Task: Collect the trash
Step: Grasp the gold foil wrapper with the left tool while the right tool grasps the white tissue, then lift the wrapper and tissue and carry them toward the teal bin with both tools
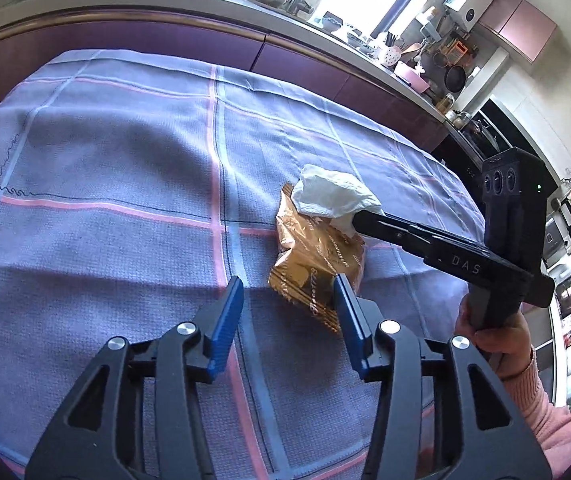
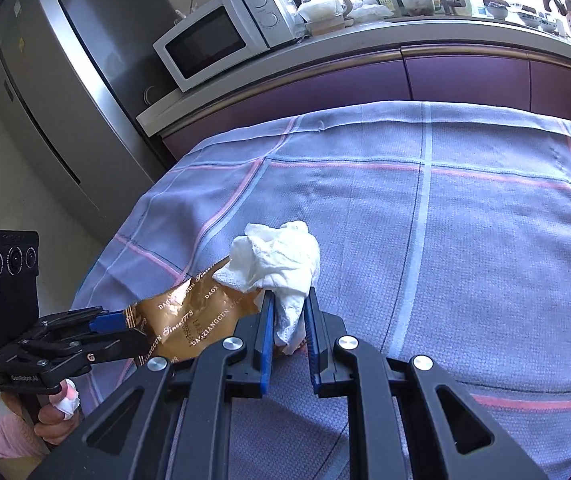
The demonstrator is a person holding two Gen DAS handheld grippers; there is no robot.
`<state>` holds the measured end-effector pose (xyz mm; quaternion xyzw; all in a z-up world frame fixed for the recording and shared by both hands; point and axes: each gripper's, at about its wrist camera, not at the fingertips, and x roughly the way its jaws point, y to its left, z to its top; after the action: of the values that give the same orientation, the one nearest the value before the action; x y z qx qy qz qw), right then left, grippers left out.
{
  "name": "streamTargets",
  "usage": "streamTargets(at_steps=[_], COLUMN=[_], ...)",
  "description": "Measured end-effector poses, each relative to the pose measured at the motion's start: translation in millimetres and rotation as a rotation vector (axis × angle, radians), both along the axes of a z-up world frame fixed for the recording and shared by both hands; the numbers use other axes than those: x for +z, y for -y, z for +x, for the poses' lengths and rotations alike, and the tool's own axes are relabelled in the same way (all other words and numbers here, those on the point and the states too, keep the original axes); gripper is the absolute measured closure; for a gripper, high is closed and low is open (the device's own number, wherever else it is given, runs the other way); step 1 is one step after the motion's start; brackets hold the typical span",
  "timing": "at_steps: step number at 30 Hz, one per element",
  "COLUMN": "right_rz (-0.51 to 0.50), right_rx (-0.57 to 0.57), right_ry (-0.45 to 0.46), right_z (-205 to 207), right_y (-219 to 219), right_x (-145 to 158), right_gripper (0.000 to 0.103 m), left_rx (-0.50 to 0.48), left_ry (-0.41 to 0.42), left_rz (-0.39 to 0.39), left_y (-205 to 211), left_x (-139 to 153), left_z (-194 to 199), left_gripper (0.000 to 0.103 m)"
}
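Mid-frame on checked cloth (image 1: 105,152): right gripper (image 2: 289,312) pinching crumpled tissue (image 2: 277,256); left gripper (image 1: 287,292) parted, unclamped beside gold wrapper (image 1: 313,256).

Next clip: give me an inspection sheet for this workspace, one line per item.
Surface: table under a blue checked cloth, wrinkled.
Job's things: crumpled white tissue lying partly over a gold snack wrapper.
Clutter: nothing seen on the cloth besides these.
Grippers: left hand-held gripper open, one finger against the wrapper's edge; right hand-held gripper shut on the tissue.
Cables: nothing seen.
Surroundings: purple cabinets, crowded counter with a microwave, grey fridge beside it.
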<state>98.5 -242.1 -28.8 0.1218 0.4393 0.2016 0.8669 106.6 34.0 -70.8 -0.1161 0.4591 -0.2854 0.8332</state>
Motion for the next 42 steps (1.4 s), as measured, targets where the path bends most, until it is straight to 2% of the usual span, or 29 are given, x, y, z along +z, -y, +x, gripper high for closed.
streamTargets(at_steps=[3,4,5,7,8,10,13,15,16,17,18,22,32,42], right_rz=[-0.004,-0.007,-0.010,-0.009,-0.007,-0.008,0.000,0.011,0.013,0.018,0.025,0.026,0.083,0.128], right_rx=[0.004,0.007,0.003,-0.009,-0.018,-0.037,-0.054,-0.055,-0.053,-0.049,-0.043,-0.034,-0.029,0.021], right_ry=[-0.005,-0.012,-0.010,-0.003,0.002,0.015,0.024,0.029,0.028,0.028,0.026,0.032,0.092,0.104], right_z=[0.2,0.3,-0.6,-1.6,-1.7,-2.2,0.3,4.6,6.2,7.6,8.4,6.0,-9.9,-18.7], right_y=[0.2,-0.3,0.3,2.5,4.3,8.3,12.5,13.5,12.7,12.3,11.0,5.4,-0.6,-24.0], right_x=[-0.5,-1.3,-1.2,0.8,1.7,4.1,5.7,6.5,6.2,6.0,5.9,7.6,27.1,33.2], right_gripper=[0.086,0.081,0.078,0.073,0.066,0.057,0.056,0.057,0.061,0.074,0.079,0.088,0.089,0.089], left_rx=[0.002,0.003,0.004,0.008,0.012,0.014,0.019,0.023,0.024,0.027,0.031,0.044,0.094,0.136], left_ry=[-0.012,-0.015,-0.022,-0.037,-0.035,-0.034,-0.022,-0.012,-0.004,0.004,0.010,0.032,0.101,0.169], left_rz=[-0.012,-0.015,-0.020,-0.016,-0.012,-0.012,-0.004,0.005,0.009,0.015,0.019,0.025,0.036,0.056], left_y=[4.2,5.6,6.7,8.2,7.6,7.8,7.5,8.1,6.7,6.3,5.2,-3.6,-33.9,-60.4], left_x=[-3.8,-3.9,-4.6,-7.5,-8.6,-9.0,-7.2,-5.2,-3.9,-2.3,-1.0,4.9,23.1,41.4], left_z=[4.4,4.9,6.1,8.7,9.3,9.5,9.4,8.6,8.5,7.5,6.0,1.3,-12.7,-31.9], left_gripper=[0.058,0.062,0.074,0.081,0.084,0.087,0.088,0.089,0.089,0.089,0.090,0.093,0.094,0.094])
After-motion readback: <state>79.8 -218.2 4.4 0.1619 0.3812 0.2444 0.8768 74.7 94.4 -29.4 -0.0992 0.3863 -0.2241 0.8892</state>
